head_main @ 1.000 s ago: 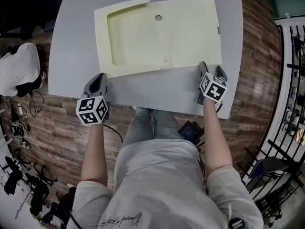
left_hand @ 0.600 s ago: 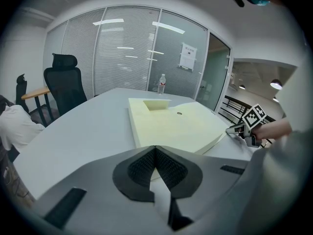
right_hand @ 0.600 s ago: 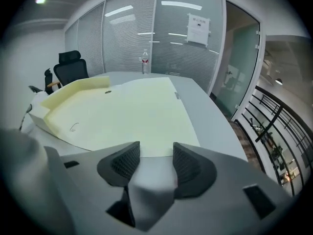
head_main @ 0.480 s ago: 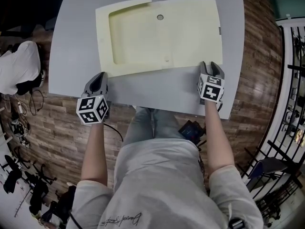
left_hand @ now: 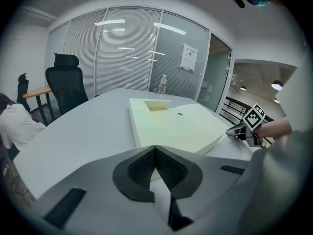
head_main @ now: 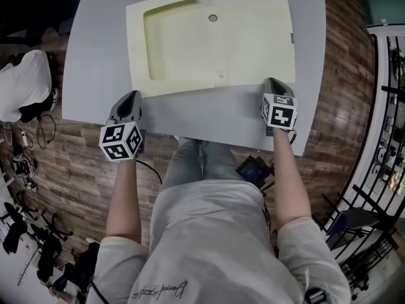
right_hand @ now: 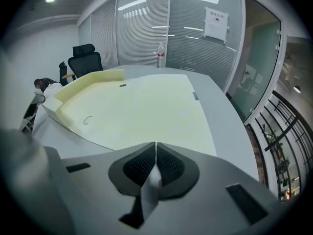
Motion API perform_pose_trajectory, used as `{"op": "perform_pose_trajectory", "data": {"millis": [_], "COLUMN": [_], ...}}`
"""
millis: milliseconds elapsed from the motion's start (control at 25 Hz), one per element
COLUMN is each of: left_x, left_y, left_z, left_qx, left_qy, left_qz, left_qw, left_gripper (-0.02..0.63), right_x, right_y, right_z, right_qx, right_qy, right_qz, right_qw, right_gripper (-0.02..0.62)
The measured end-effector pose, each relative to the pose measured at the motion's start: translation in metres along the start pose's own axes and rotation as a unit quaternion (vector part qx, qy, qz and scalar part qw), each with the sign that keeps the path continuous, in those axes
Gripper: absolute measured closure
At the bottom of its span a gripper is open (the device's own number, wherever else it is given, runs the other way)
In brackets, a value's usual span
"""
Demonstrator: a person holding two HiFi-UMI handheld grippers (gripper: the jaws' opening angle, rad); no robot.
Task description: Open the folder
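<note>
A pale yellow folder lies flat and closed on the grey table, with a recessed panel on its left half. My right gripper rests at the folder's near right edge. In the right gripper view its jaws are pressed together on that thin edge of the folder. My left gripper sits at the table's near left edge, just short of the folder's near left corner. Its jaws are shut with nothing between them, pointing at the folder.
A water bottle stands at the table's far end. A black office chair is off to the left. A white bundle lies on the wooden floor to the left. Black railings run along the right.
The right gripper's jaws stood wide open beside the folder's near right corner. They have since closed on the folder's edge while the gripper rolled and shifted slightly. The left gripper has stayed put.
</note>
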State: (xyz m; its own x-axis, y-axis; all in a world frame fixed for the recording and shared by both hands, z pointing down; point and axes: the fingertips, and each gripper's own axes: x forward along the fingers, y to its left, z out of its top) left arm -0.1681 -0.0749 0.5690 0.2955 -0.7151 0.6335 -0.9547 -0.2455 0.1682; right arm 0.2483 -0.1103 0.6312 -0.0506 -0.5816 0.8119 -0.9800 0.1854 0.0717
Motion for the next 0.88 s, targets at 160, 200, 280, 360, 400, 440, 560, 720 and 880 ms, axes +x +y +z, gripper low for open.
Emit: {"op": "perform_pose_trajectory", "data": {"millis": [160, 200, 280, 360, 400, 440, 560, 720, 880], "left_x": [0.0, 0.0, 0.002, 0.003, 0.003, 0.002, 0.002, 0.004, 0.004], "left_y": [0.0, -0.001, -0.002, -0.002, -0.001, 0.0, 0.0, -0.003, -0.006], "left_z": [-0.001, 0.0, 0.0, 0.001, 0.001, 0.001, 0.001, 0.001, 0.003], "left_qx": [-0.003, -0.004, -0.005, -0.008, -0.01, -0.013, -0.018, -0.002, 0.006], "left_qy": [0.0, 0.0, 0.001, 0.001, 0.001, 0.0, 0.0, 0.02, 0.023], "left_qz": [0.0, 0.0, 0.0, 0.0, 0.0, 0.0, 0.001, 0.006, 0.003], "left_qw": [1.0, 1.0, 1.0, 1.0, 0.9999, 0.9999, 0.9998, 0.9998, 0.9997], "left_gripper": [0.597, 0.597, 0.597, 0.597, 0.597, 0.597, 0.597, 0.597, 0.597], "right_x": [0.0, 0.0, 0.001, 0.002, 0.002, 0.002, 0.002, -0.001, -0.012], "right_y": [0.0, -0.001, -0.003, -0.003, -0.003, -0.002, -0.002, -0.005, -0.008], "right_z": [-0.001, -0.001, -0.001, 0.0, 0.0, 0.0, 0.0, 0.005, 0.014], "right_qx": [0.008, 0.008, 0.006, 0.006, 0.006, 0.006, 0.008, 0.011, 0.01], "right_qy": [0.006, 0.006, 0.005, 0.005, 0.004, 0.004, 0.006, 0.01, -0.004], "right_qz": [0.004, 0.005, 0.004, 0.003, 0.002, 0.002, 0.005, -0.001, -0.012], "right_qw": [1.0, 1.0, 1.0, 1.0, 1.0, 1.0, 1.0, 1.0, 1.0], "right_gripper": [0.566, 0.566, 0.566, 0.566, 0.566, 0.566, 0.566, 0.566, 0.566]}}
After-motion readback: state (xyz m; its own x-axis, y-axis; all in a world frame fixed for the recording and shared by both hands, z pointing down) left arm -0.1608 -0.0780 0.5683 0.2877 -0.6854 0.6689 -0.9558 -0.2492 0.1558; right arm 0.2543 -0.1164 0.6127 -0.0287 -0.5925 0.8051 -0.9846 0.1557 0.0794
